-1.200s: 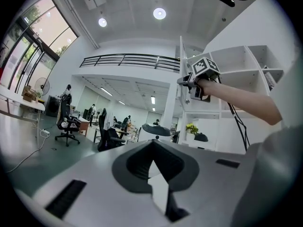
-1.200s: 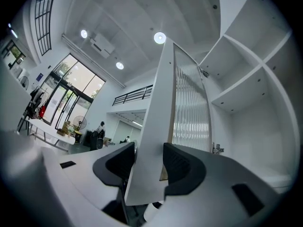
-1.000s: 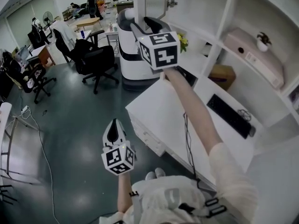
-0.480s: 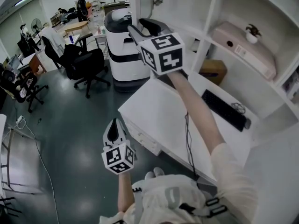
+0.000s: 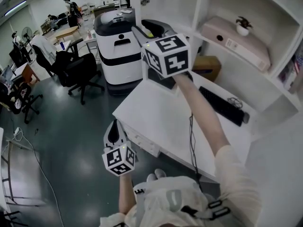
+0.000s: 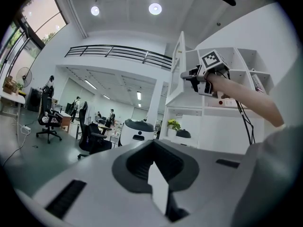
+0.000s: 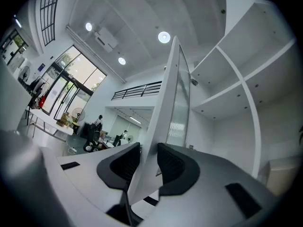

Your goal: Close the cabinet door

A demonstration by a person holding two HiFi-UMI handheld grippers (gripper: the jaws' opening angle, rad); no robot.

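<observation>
Clamping the cabinet door [image 7: 173, 93] edge in the right gripper [image 7: 147, 155], jaws just closing narrow onto it; left gripper [image 5: 113, 129] pinched together, empty. Next: swing it toward the shelves [image 5: 202, 6], grip firm

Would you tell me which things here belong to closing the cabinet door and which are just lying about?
Job: cabinet door, its edge between the right gripper's jaws, which have just been closing.
Lying about: keyboard, cardboard box, potted plant, office chair.
</observation>
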